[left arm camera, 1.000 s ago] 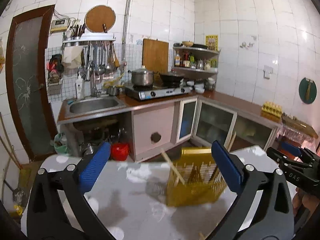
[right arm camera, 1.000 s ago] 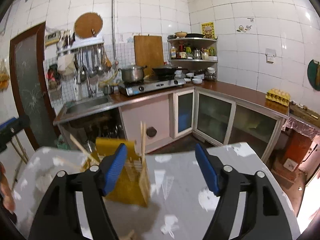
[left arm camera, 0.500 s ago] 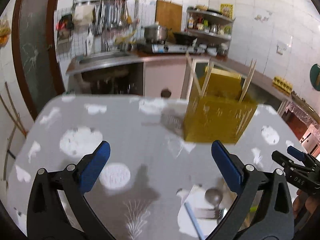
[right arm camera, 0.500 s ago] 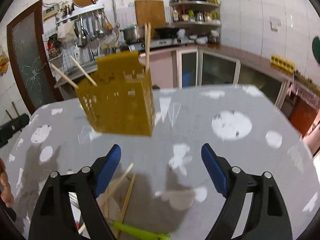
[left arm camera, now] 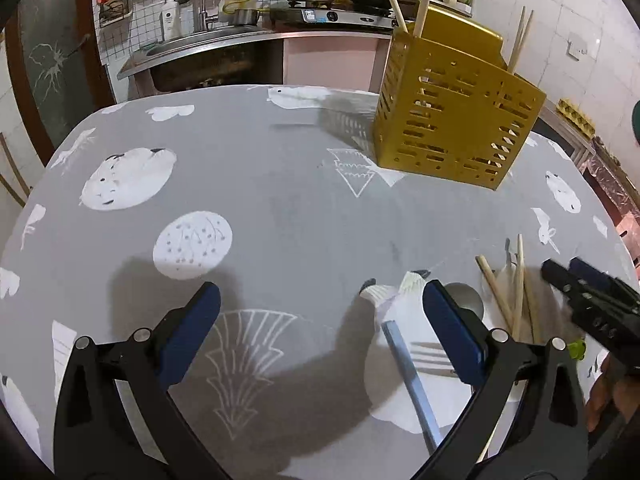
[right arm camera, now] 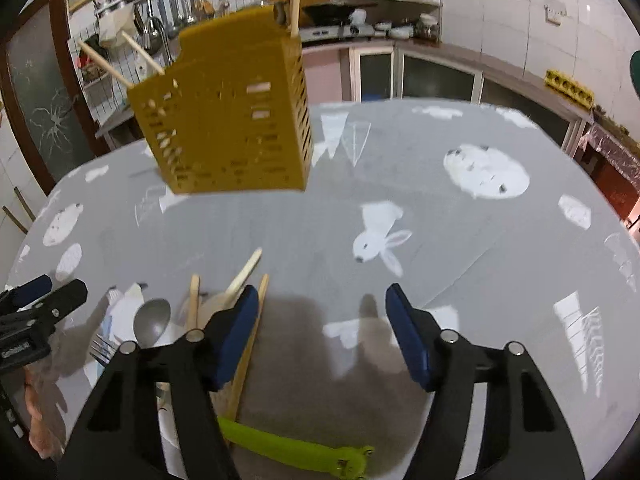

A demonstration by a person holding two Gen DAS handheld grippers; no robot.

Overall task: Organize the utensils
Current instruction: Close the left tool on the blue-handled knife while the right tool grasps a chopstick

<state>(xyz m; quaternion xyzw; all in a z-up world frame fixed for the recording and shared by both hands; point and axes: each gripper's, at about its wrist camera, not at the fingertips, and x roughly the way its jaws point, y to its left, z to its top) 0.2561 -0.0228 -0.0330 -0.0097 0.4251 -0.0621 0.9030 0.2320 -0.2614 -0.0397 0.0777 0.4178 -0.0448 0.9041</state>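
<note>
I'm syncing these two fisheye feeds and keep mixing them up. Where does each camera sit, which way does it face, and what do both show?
Left wrist: sits on the left gripper, looking down across the grey table; its open blue-padded fingers show, and the right gripper enters at right.
Right wrist: sits on the right gripper, jaws closing with nothing between them, same downward view; the left gripper enters at left.
Shared: yellow utensil basket, spoon, loose chopsticks.
</note>
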